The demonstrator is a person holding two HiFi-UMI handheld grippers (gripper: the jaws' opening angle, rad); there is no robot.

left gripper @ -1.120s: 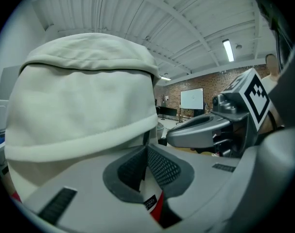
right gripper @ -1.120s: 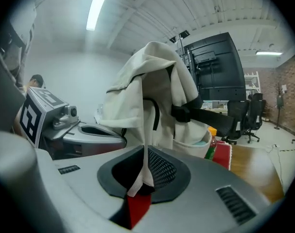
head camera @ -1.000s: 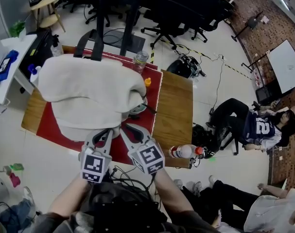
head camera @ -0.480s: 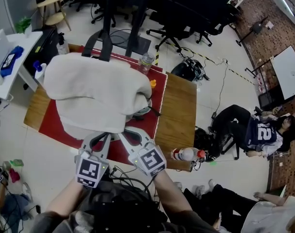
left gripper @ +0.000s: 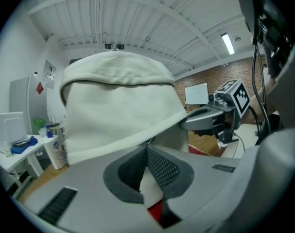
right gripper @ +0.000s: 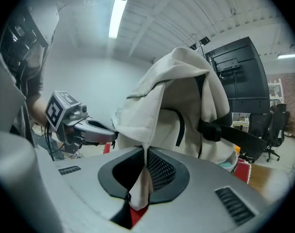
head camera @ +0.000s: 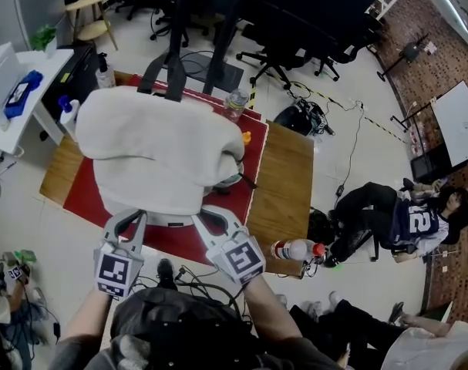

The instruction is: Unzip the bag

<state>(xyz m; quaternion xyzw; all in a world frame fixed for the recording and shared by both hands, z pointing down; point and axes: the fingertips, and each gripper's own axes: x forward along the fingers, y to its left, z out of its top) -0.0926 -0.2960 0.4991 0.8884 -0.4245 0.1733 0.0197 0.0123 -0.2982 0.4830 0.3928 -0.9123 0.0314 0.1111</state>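
Left gripper and right gripper fingers clamp bag cloth at its 6 o'clock edge; the zip looks shut, so unzipping remains.

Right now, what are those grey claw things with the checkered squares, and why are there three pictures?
Those are not robot arms. A person holds a two-jaw gripper in each hand, and the patterned cubes are part of the grippers. The head view comes from a camera on the person's head, looking down. The other two views come from a camera riding on each gripper, looking along its jaws. On the wooden table lies a red mat, and on it sits a big cream bag. A clear bottle stands beside it. The left gripper and the right gripper are each shut on a fold of the bag's cloth.
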